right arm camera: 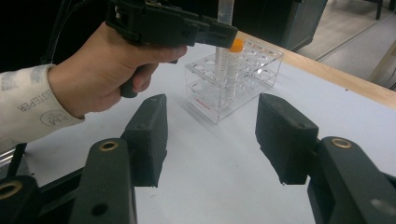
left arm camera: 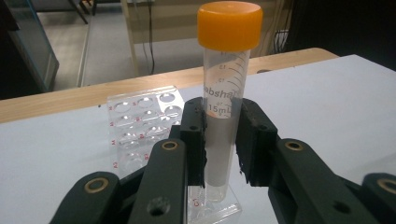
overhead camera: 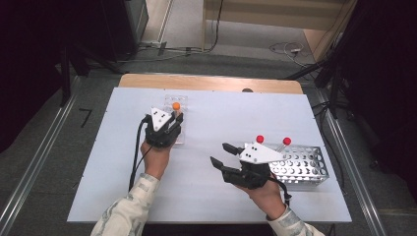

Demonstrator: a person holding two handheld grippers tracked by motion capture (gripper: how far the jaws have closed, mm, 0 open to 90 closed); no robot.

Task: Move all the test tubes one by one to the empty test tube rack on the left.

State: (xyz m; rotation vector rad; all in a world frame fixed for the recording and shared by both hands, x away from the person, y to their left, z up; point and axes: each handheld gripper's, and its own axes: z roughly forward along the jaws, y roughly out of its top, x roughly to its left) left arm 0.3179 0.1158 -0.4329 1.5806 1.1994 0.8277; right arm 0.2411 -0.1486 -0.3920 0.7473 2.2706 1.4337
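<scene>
Left gripper view shows my left gripper point(left arm camera: 223, 140) clamped on the clear plastic tube with the orange cap point(left arm camera: 227, 88), held upright so its foot sits in the clear acrylic rack point(left arm camera: 140, 116). My right gripper point(right arm camera: 212, 135) waits wide apart, empty, beside the perforated metal rack point(overhead camera: 305, 167) holding red-capped tubes point(overhead camera: 260, 139).

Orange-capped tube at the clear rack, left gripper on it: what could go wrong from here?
1. The left gripper clamps the orange-capped tube at mid-body while its foot sits in the clear rack; a tilted pull could bind it and drag or tip the light rack.
2. The tube wall looks smooth, so it may slip down between the pads.
3. The right gripper is open and off the rack, so nothing steadies it.
</scene>
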